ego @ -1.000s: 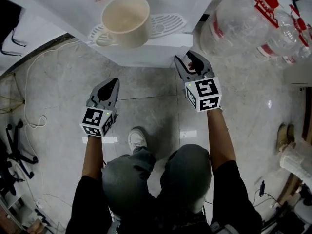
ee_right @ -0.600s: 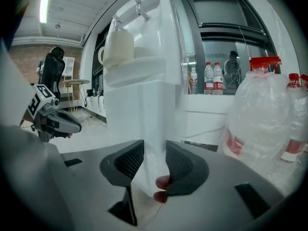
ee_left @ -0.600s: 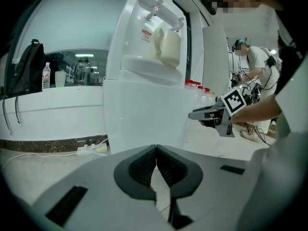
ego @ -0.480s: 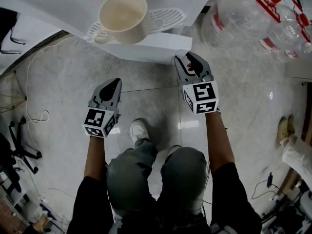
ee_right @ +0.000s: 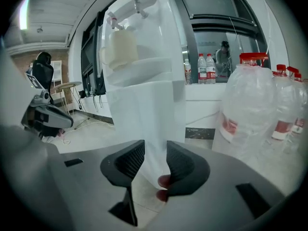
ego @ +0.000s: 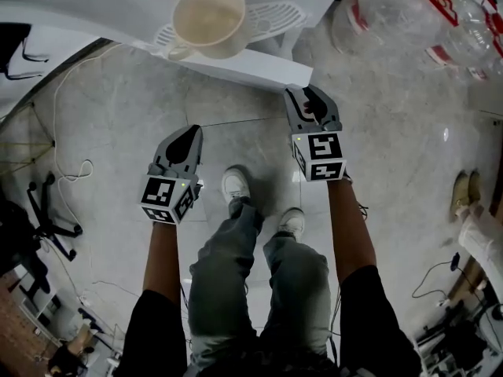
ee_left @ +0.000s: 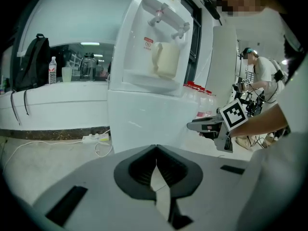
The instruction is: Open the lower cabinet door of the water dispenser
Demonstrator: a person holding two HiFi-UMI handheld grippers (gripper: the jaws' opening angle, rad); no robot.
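The white water dispenser (ee_left: pixel 144 81) stands ahead with a cream mug (ego: pixel 208 18) on its drip tray. Its lower cabinet door (ego: pixel 236 63) hangs swung out from the body and shows as a thin white panel (ee_right: pixel 154 114) seen edge-on. My right gripper (ego: pixel 310 102) is at the door's free corner. Its jaws are closing on that edge, which fills the gap between the pads (ee_right: pixel 155 150). My left gripper (ego: pixel 185 137) hangs apart to the left, over bare floor, shut with nothing in it (ee_left: pixel 156 150).
Large water bottles (ego: pixel 393 14) stand right of the dispenser. White cables (ego: pixel 67 124) and a power strip (ee_left: pixel 94 138) lie on the floor at left, beside a chair base (ego: pixel 39 218). My own shoes (ego: pixel 236 187) stand under the grippers. Another person (ee_left: pixel 262 76) stands far right.
The door's free edge has swung outward with my right gripper on it. Both grippers have drawn back from the dispenser, and both of my shoes now show below them.
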